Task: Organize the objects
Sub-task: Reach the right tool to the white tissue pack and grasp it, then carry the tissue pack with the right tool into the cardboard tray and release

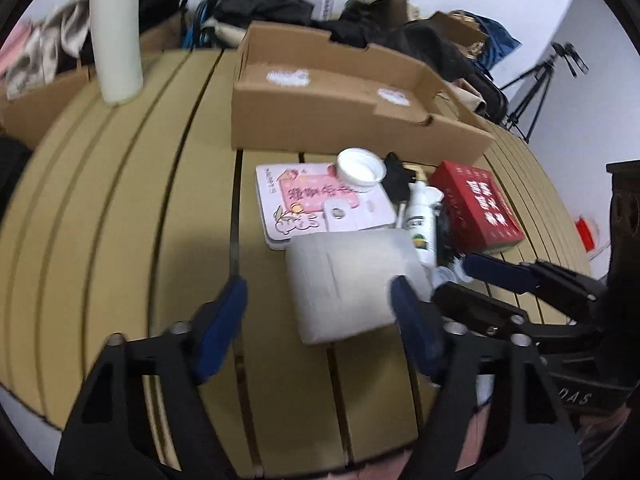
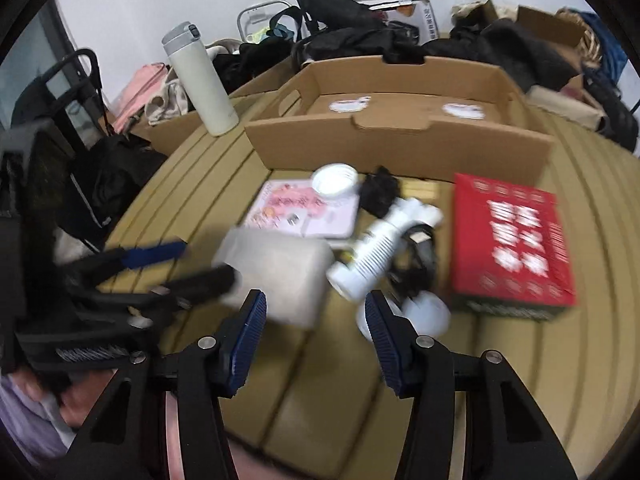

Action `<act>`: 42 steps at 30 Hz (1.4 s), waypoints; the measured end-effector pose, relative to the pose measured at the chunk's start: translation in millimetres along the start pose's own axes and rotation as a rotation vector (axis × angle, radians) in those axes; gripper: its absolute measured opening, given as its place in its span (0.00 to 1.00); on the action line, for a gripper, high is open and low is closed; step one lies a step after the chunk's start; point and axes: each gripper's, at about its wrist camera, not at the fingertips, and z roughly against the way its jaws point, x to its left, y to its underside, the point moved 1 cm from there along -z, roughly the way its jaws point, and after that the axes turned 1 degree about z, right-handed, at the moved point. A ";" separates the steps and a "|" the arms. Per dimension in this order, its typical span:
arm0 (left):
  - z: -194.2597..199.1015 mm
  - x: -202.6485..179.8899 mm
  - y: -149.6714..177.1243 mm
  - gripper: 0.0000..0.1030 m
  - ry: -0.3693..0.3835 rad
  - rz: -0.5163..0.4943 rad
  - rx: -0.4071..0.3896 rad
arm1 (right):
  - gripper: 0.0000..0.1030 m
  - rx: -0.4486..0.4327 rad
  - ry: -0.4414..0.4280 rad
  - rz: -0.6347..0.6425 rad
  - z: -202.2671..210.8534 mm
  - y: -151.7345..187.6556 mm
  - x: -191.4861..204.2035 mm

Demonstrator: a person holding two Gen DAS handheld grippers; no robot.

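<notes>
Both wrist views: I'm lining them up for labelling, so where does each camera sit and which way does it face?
Left wrist: on the left gripper, facing the grey block; the right gripper enters at right.
Right wrist: on the right gripper, facing the white bottle; a hand shows lower left.
Shared: cardboard tray, red box.

My left camera looks from low and close toward the cardboard tray; my right camera faces it similarly, from rightward. Both share it.

The tall white insulated flask is cut off at the top edge; the red printed carton's lettering is blurred beyond reading.
</notes>
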 end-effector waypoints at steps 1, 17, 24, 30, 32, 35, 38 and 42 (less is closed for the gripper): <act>-4.4 4.7 -1.5 0.60 0.029 0.021 0.003 | 0.43 0.014 -0.012 -0.010 -7.8 -2.3 -0.6; 41.9 -13.3 38.5 0.43 0.168 0.073 -0.020 | 0.26 0.098 -0.195 -0.088 11.6 31.0 10.0; 69.1 -35.1 -50.9 0.43 0.243 0.044 -0.111 | 0.26 -0.030 -0.186 -0.136 61.0 -41.3 -10.9; 37.7 -35.9 -181.6 0.43 0.166 0.042 -0.116 | 0.26 -0.064 -0.188 -0.152 43.3 -158.7 -32.2; 15.3 -27.6 -213.4 0.41 0.136 0.040 -0.110 | 0.26 -0.050 -0.175 -0.145 20.9 -195.2 -40.0; -31.2 -0.9 -253.1 0.40 0.100 0.052 -0.073 | 0.26 -0.009 -0.167 -0.153 -24.6 -236.1 -56.0; -87.0 31.4 -271.3 0.39 0.062 0.103 -0.026 | 0.26 0.061 -0.193 -0.207 -86.1 -262.6 -73.2; -125.7 50.4 -272.8 0.38 -0.039 0.132 -0.024 | 0.23 0.136 -0.212 -0.266 -153.6 -265.2 -90.1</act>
